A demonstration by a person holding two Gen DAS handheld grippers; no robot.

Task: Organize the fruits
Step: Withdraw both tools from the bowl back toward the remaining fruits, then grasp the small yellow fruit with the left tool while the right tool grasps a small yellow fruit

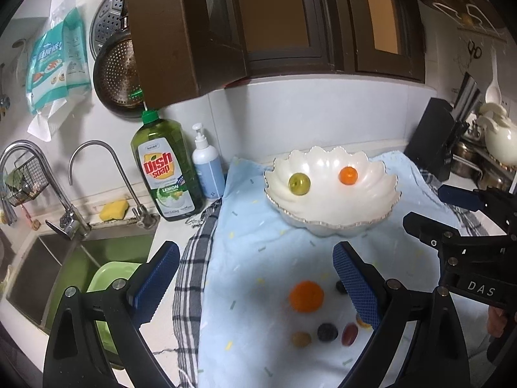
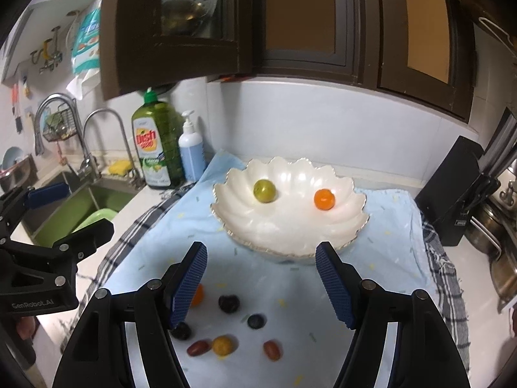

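A white scalloped bowl (image 1: 332,213) (image 2: 290,226) stands on a light blue cloth (image 1: 258,258) (image 2: 290,291). In it lie a green fruit (image 1: 299,184) (image 2: 264,190) and a small orange fruit (image 1: 348,175) (image 2: 324,199). On the cloth in front lie an orange (image 1: 306,296) (image 2: 196,295), dark plums (image 2: 228,303), a blueberry (image 1: 327,331) (image 2: 256,321), red grapes (image 1: 349,333) (image 2: 272,350) and a yellow fruit (image 1: 301,339) (image 2: 222,345). My left gripper (image 1: 255,287) is open and empty above the loose fruit. My right gripper (image 2: 261,287) is open and empty too.
A sink (image 1: 64,265) with a green basin (image 1: 110,284) and taps (image 1: 97,174) lies left. A dish soap bottle (image 1: 164,168) and a pump bottle (image 1: 206,161) stand by the wall. A black box (image 2: 452,190) and pots (image 2: 497,226) stand right. Dark cabinets (image 2: 258,16) hang above.
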